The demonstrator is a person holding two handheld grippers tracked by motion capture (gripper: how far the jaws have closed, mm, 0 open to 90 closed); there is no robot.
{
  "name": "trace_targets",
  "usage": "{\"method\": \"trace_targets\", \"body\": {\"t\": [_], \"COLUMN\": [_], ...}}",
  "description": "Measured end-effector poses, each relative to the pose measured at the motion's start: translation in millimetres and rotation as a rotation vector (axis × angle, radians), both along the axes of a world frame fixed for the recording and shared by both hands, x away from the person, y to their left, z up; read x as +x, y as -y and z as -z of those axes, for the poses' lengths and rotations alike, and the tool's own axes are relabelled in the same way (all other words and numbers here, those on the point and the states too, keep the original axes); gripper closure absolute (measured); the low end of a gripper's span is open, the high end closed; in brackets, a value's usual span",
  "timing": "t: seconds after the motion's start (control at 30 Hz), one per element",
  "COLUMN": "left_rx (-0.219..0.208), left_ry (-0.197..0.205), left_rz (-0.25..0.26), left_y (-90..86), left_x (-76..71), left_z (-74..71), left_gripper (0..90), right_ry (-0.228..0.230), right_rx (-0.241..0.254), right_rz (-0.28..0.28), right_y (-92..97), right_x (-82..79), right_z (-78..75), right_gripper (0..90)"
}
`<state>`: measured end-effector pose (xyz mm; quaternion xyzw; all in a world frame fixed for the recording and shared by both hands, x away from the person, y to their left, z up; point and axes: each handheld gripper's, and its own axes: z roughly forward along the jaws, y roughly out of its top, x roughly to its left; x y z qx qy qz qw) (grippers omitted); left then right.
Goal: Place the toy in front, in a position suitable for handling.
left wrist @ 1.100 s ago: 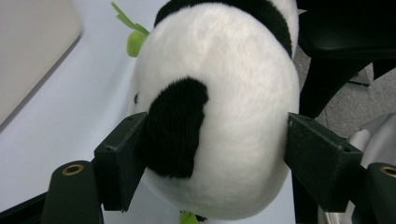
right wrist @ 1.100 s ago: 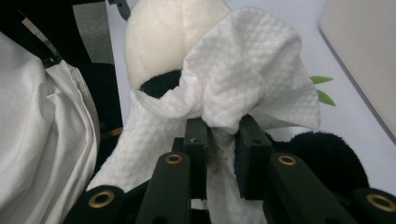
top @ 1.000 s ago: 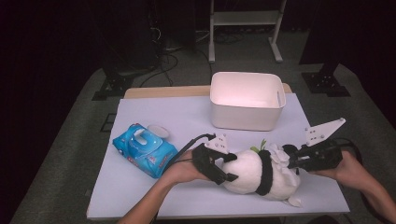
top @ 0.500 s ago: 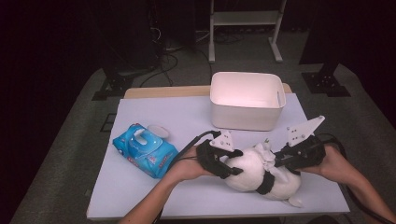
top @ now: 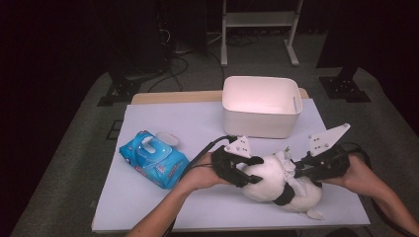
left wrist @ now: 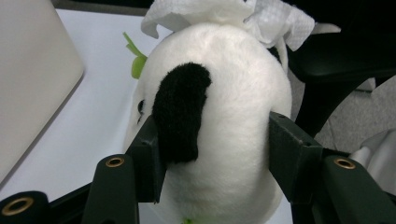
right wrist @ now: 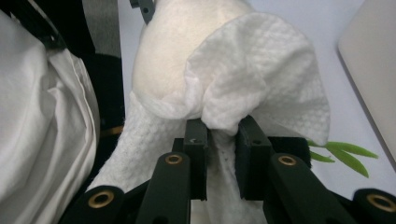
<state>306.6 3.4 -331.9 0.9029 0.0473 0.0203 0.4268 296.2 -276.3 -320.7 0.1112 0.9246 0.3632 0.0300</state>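
Since the earlier frames the right hand-held gripper [top: 296, 168] has been brought in from the right until it touches the plush panda [top: 276, 182], and its grey plate has been tilted up; the left hand-held gripper [top: 247, 173] has been kept on the toy at nearly the same place.

The plush panda is lying on the near right part of the white table [top: 163, 123], in front of the white bin [top: 259, 106] and well apart from the blue wipes pack [top: 153, 158] at the left. Its long axis is laid from the left and a little far to the right and near, so the head is at the left and the body at the right.

In the left gripper view the 2 jaws are seen spread around the round white head [left wrist: 219, 116], 1 jaw just beside the black ear [left wrist: 180, 116] and 1 on the opposite side, and the head is squeezed between them. In the right gripper view the jaws are seen pressed together on a fold of a white wipe [right wrist: 252, 88], which is draped over the top of the toy.

The relation that matters for the next move is judged to be this: the toy lies between the 2 grippers along its long axis, the left one at the head and the right one above the middle, with the wipe on the surface. The wiping would probably be done by the right hand, while the toy is held steady by the left.
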Motion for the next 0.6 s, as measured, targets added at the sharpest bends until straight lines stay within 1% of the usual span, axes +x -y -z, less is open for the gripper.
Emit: {"method": "trace_targets", "body": {"t": [0.03,0.1,0.13,0.17,0.2,0.27,0.33,0.37,0.4,0.43,0.5,0.53,0.6], "left_rx": [0.000,-0.013,-0.020,-0.030,-0.030,-0.041,-0.039,-0.039,-0.035,-0.035,-0.045,-0.045,-0.051], "left_ry": [0.000,-0.024,-0.028,-0.035,-0.036,-0.053,-0.069,-0.069,-0.086,-0.086,-0.125,-0.142,-0.167], "left_rz": [0.000,0.000,-0.001,-0.010,-0.010,-0.021,-0.023,-0.023,-0.033,-0.033,-0.020,-0.017,-0.003], "left_y": [0.0,-2.9,-3.6,-4.1,-5.1,-7.7,-10.5,-10.5,-11.9,-11.9,-11.0,-9.9,-8.4], "left_x": [0.0,2.4,3.1,3.2,4.2,4.7,5.5,5.5,6.5,6.5,10.5,11.5,13.3], "left_z": [0.0,2.2,3.0,3.6,3.8,5.4,8.3,8.3,14.7,14.7,25.1,28.6,33.2], "left_gripper": [42.6,38.6,36.0,33.2,29.9,26.1,24.0,23.2,21.9,20.5,20.0,19.7,20.7], "right_ry": [0.000,-0.018,-0.027,-0.023,-0.026,-0.034,-0.040,-0.039,-0.038,-0.043,-0.054,-0.063,-0.063], "right_rx": [0.000,-0.002,-0.002,-0.002,0.000,0.007,0.012,0.015,0.021,0.026,0.040,0.048,0.053], "right_rz": [0.000,0.006,0.012,0.008,0.012,0.020,0.034,0.040,0.050,0.061,0.070,0.078,0.077], "right_y": [0.0,2.6,4.6,6.5,8.0,12.5,17.6,20.9,25.3,28.6,33.5,35.3,36.4], "right_x": [0.0,1.8,1.3,1.3,0.8,-0.3,-1.4,-1.7,-1.8,-2.2,-2.4,-3.0,-3.7], "right_z": [0.0,1.5,2.4,3.6,4.6,5.4,5.9,6.1,6.4,6.6,7.9,9.3,10.4], "right_gripper": [76.0,76.2,76.2,76.2,76.2,76.2,76.2,76.2,76.2,76.2,76.3,76.2,76.3]}}
